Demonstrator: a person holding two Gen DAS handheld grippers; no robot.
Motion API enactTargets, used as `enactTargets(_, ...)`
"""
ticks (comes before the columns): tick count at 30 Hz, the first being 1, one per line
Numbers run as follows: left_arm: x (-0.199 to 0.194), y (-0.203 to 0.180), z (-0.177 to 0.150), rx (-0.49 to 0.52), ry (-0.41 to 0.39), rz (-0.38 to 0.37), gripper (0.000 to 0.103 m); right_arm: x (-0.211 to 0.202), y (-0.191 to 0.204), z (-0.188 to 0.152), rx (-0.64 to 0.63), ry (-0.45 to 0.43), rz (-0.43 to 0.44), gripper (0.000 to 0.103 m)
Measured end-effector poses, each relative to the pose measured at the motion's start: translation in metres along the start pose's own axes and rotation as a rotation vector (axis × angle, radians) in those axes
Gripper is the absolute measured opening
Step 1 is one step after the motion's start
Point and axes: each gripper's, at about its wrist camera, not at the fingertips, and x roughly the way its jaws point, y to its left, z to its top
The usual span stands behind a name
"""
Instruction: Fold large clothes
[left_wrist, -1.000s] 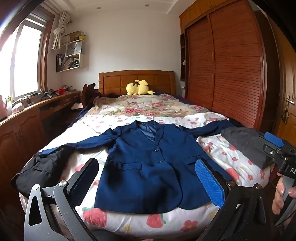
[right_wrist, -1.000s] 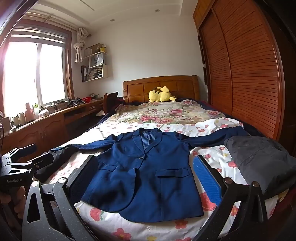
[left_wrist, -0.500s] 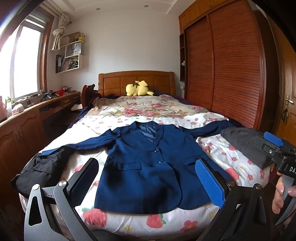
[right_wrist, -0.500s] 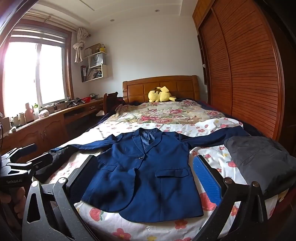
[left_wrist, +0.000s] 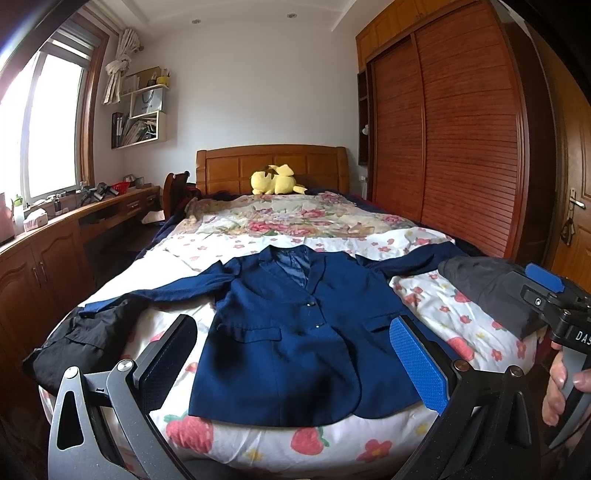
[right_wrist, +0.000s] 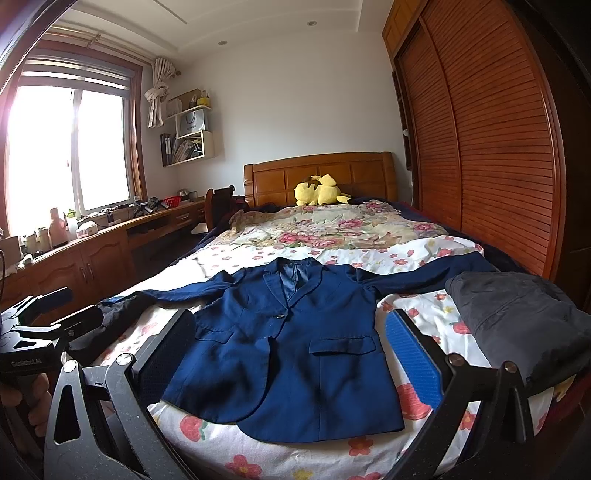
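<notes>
A navy blue blazer (left_wrist: 291, 328) (right_wrist: 291, 343) lies flat and face up on the flowered bed sheet (left_wrist: 258, 439) (right_wrist: 221, 443), collar toward the headboard, both sleeves spread sideways. My left gripper (left_wrist: 295, 358) hovers open at the foot of the bed, in front of the blazer's hem, holding nothing. My right gripper (right_wrist: 288, 354) also stands open before the hem, empty. In the left wrist view the right gripper (left_wrist: 554, 295) shows at the right edge, held by a hand. The left gripper (right_wrist: 44, 325) shows at the left edge of the right wrist view.
A black garment (left_wrist: 85, 343) lies on the bed's left corner over the sleeve end. A grey garment (right_wrist: 517, 325) (left_wrist: 491, 288) lies on the right corner. A yellow plush toy (left_wrist: 275, 181) rests by the headboard. Wooden wardrobe (left_wrist: 461, 147) on the right, a desk (left_wrist: 55, 236) on the left.
</notes>
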Motion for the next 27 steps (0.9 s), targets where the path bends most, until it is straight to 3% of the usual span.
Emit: enactTargets(27,-0.011,-0.01,-0.009,0.019,-0.044,-0.004,0.103,-0.004,0.0,0.002,0.002,-0.006,0.001,0.103)
